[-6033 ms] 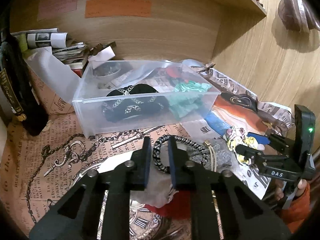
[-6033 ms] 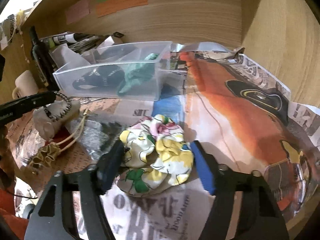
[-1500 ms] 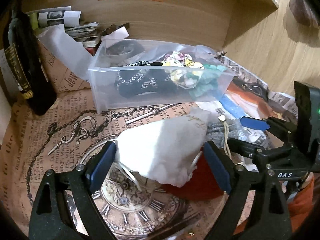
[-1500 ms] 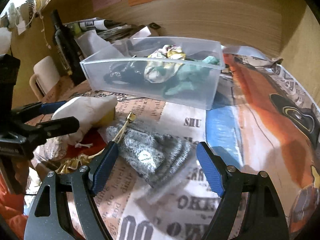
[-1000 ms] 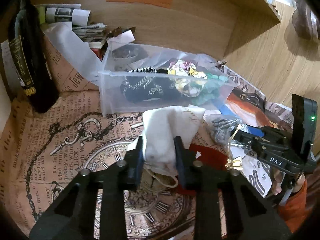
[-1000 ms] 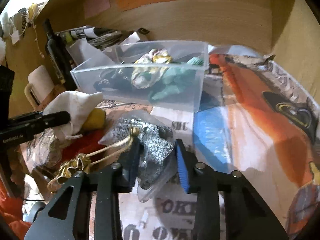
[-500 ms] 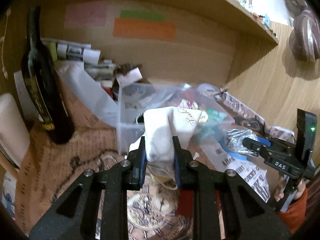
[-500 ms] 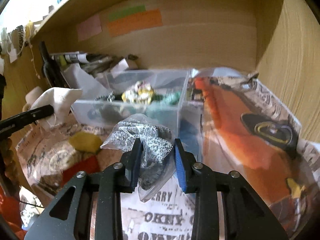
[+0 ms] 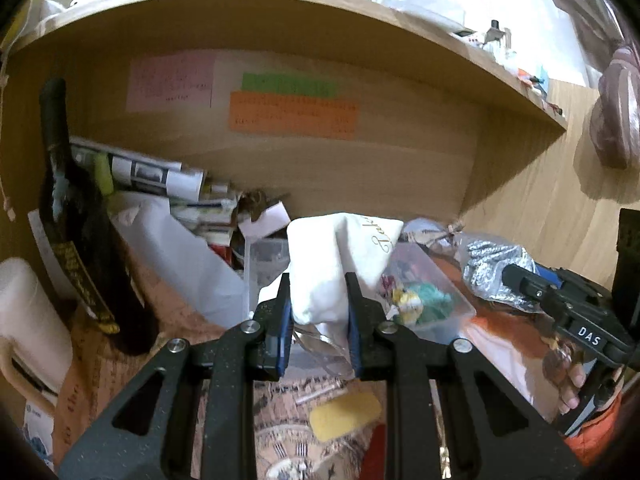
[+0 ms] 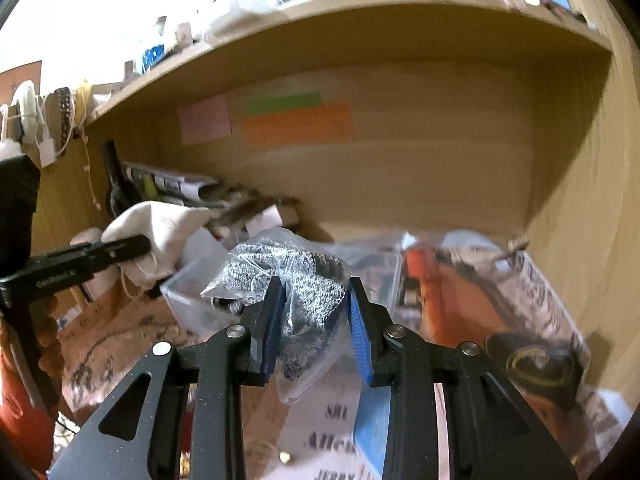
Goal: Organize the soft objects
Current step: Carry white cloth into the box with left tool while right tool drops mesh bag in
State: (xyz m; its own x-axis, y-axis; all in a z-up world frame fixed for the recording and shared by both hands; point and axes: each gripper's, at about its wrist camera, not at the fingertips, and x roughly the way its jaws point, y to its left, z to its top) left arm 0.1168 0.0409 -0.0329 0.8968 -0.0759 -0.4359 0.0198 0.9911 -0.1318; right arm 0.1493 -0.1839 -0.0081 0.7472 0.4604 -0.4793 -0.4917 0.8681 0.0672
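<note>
- Bin (image 9: 448, 300) of clear plastic sits on the paper-covered table (image 9: 168, 312), holding a floral scrunchie (image 9: 404, 296) and a teal fabric piece (image 9: 432, 304); its other contents are hidden.
- Left gripper (image 9: 319, 312) has its fingers (image 9: 282, 320) pinching a white cloth pouch (image 9: 340, 256), held up in front of the bin.
- Right gripper (image 10: 316, 320) has its fingers (image 10: 360, 336) clamped on a clear bag (image 10: 288, 280) with grey knit fabric inside, raised near the bin's front.
- Yellow sponge (image 9: 344, 416) lies on the table below the left gripper.
- Dark bottle (image 9: 76, 216) stands at the left.
</note>
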